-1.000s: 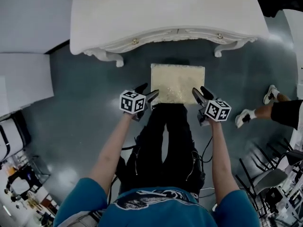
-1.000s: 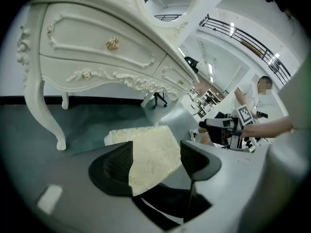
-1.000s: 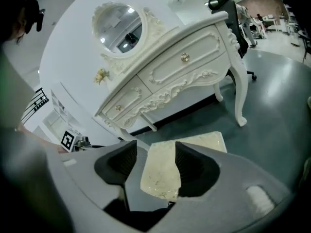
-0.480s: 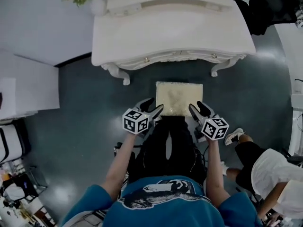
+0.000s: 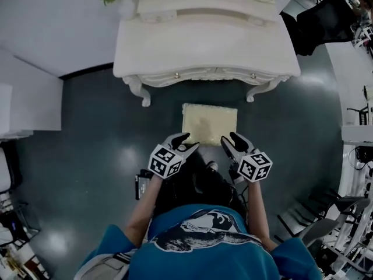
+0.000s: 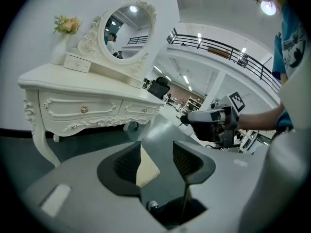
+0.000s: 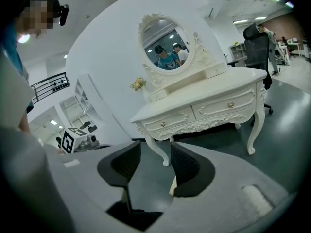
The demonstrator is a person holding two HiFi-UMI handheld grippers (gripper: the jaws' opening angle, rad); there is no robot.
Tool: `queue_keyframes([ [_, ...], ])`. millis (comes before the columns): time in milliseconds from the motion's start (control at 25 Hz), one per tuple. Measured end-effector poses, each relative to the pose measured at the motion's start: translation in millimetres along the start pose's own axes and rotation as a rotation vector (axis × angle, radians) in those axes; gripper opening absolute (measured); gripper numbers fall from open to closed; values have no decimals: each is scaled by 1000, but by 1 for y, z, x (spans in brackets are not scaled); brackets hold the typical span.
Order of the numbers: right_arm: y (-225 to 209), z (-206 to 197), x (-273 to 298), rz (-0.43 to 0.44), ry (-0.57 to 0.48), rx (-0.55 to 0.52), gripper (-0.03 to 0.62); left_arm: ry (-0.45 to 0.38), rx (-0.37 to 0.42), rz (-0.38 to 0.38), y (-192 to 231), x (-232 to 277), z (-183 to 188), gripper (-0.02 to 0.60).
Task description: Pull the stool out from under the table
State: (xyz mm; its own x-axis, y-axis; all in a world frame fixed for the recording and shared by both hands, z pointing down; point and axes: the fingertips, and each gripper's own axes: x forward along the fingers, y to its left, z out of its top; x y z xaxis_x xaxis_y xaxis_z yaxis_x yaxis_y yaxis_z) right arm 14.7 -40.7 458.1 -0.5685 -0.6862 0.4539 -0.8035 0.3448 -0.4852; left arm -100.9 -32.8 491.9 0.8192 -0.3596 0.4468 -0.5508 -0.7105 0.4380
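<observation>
Head view: stool (image 5: 210, 123) stands on the floor, clear of the worktop (image 5: 204, 45) and just in front of its front edge. Left hand-held gripper (image 5: 185, 143) & right hand-held gripper (image 5: 231, 142) hang over its near corners, apart from it as far as I can judge. Pull looks done to me. If more is wanted, I'd re-grip both sides evenly & draw straight back so the seat doesn't skew.

Left gripper view: jaws part-way apart, just been closing, nothing btw the pads, so released. Stool shows only far below through the gap. This view gives the drawer fronts (image 6: 82, 109) & mirror (image 6: 129, 30), which overhead hides.

Right gripper view: same, closing but empty. Only a sliver of stool beside one jaw, and a worktop leg (image 7: 158, 152) straight ahead.
</observation>
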Motion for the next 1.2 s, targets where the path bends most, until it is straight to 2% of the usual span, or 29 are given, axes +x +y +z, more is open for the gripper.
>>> queue_keyframes([
  [200,13,4,-3,37,3,-11,189,-43,3,5,-7,-3,14,207],
  [480,21,9,-28,85,-35,-36,184,-28,153,78,-21,-11,33,204],
  [680,20,0,-64,116,-64,-48,181,-77,132,117,-58,-18,34,192],
  [840,21,-10,-89,135,-68,-63,173,-101,109,112,-101,-20,23,184],
  [1200,39,-34,-141,198,-93,-126,132,-114,127,147,-178,-27,-6,157],
])
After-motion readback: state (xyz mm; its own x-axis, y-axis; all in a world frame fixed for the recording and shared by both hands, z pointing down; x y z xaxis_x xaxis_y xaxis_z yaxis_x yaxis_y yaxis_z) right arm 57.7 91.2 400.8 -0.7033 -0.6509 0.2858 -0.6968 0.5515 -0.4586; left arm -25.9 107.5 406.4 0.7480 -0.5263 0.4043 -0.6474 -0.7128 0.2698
